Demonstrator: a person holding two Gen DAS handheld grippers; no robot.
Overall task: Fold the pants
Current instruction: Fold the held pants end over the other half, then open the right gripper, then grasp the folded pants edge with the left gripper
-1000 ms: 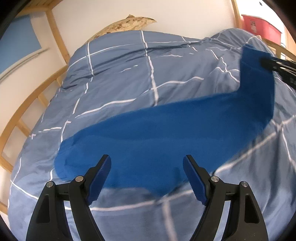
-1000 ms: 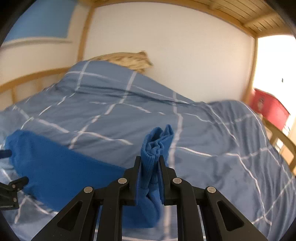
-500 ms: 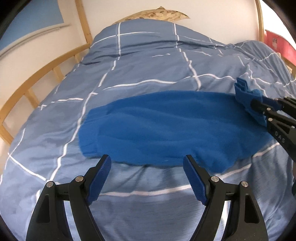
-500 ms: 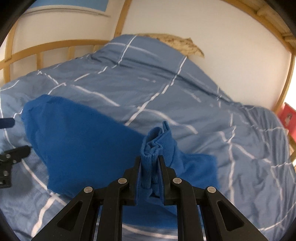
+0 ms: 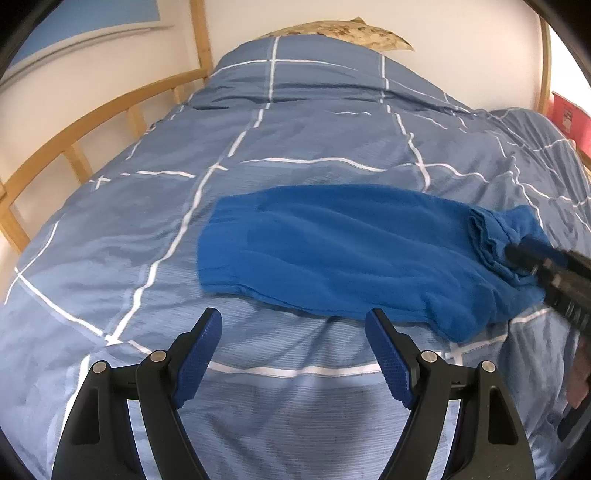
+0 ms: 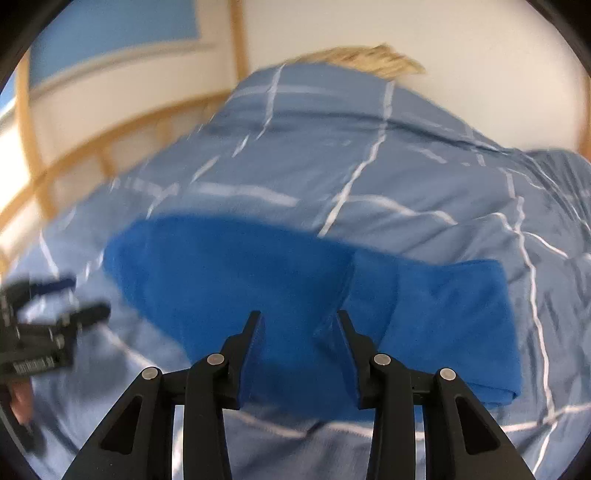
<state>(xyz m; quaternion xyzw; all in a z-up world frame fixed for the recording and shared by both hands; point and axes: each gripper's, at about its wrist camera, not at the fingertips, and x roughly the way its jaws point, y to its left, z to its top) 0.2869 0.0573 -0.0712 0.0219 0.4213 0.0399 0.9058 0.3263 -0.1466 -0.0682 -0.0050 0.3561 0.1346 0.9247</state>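
Note:
The blue fleece pants (image 5: 343, 251) lie folded in a long flat band on the bed. My left gripper (image 5: 295, 354) is open and empty, just short of their near edge. My right gripper (image 6: 299, 350) is open over the pants (image 6: 240, 280); its jaws stand apart with the cloth between and beneath them. In the left wrist view the right gripper (image 5: 532, 258) sits at the bunched right end of the pants. The right wrist view is blurred by motion.
A blue duvet (image 5: 295, 129) with white lines covers the bed. A wooden rail (image 5: 92, 122) runs along the left. A straw-coloured pillow (image 5: 343, 31) lies at the head. A red box (image 5: 569, 118) stands at the far right.
My right gripper carried the pants' end across, laid it down and opened. My left gripper stayed open and drew back from the cloth.

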